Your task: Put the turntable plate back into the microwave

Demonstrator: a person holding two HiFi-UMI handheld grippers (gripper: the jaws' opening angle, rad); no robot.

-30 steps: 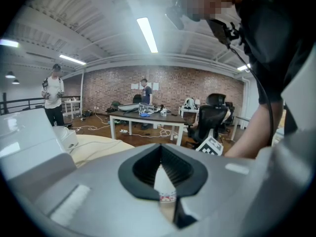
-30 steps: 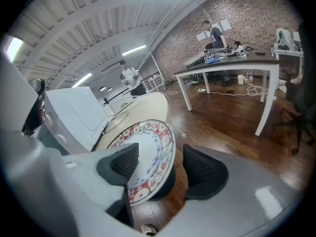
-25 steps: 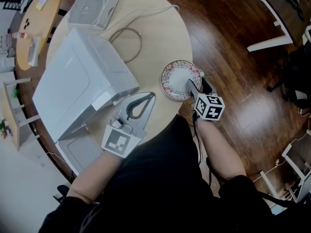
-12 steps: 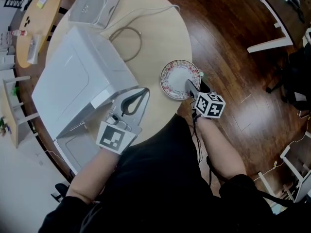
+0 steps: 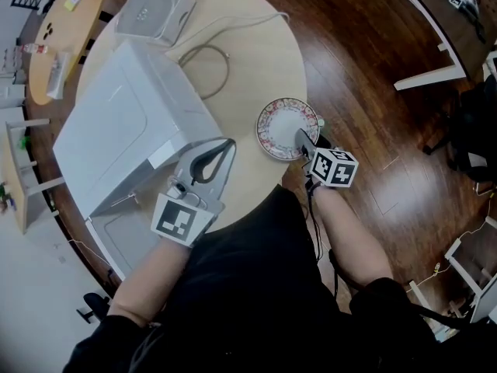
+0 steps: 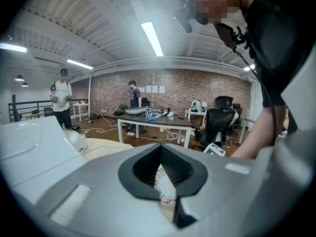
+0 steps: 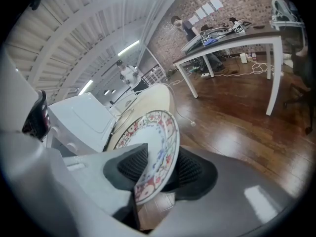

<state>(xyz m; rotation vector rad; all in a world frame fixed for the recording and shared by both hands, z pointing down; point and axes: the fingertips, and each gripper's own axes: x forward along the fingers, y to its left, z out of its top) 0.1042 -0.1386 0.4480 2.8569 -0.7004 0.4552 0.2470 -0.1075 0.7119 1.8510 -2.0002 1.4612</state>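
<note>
The right gripper (image 5: 304,137) has just been closing, and its jaws clamp the near rim of the turntable plate (image 5: 284,123). The plate sits at the edge of the round table (image 5: 256,45), with wooden floor just to the right. To the left, bare tabletop runs to the left gripper (image 5: 224,146), whose jaws are together and empty, at the front corner of the white microwave (image 5: 124,123).

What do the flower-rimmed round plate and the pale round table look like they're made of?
The flower-rimmed round plate looks like glazed ceramic: glossy white with a printed red-and-blue border. The pale round table looks like light wood or laminate, with a matte, even beige top; I can't tell which.
</note>
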